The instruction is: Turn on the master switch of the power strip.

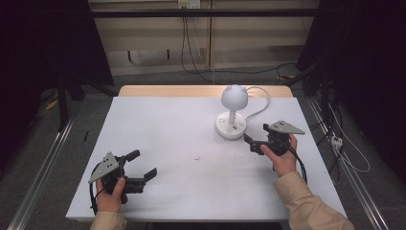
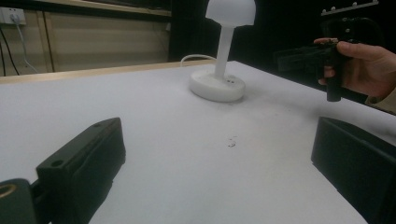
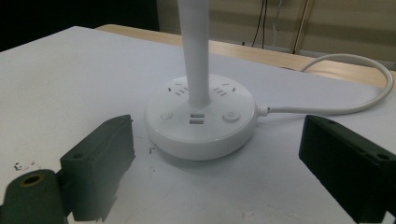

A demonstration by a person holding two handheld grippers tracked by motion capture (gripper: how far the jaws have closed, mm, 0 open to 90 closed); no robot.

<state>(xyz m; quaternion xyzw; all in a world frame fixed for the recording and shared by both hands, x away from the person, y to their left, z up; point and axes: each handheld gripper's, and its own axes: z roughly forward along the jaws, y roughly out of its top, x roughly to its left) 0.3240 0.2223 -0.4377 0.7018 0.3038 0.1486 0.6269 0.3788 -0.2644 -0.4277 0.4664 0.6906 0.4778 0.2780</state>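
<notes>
The right gripper is held low with jaws wide apart, pointing at the white round-headed desk lamp just beside it, far on the white table. The left gripper rests near, jaws apart too.

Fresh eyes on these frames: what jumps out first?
The white desk lamp with a dome shade and round socket base stands right of centre on the white table, its white cord looping back. The right claw, jaws open, points at the base from close by without touching it. The left claw hovers open near the front left corner.
</notes>
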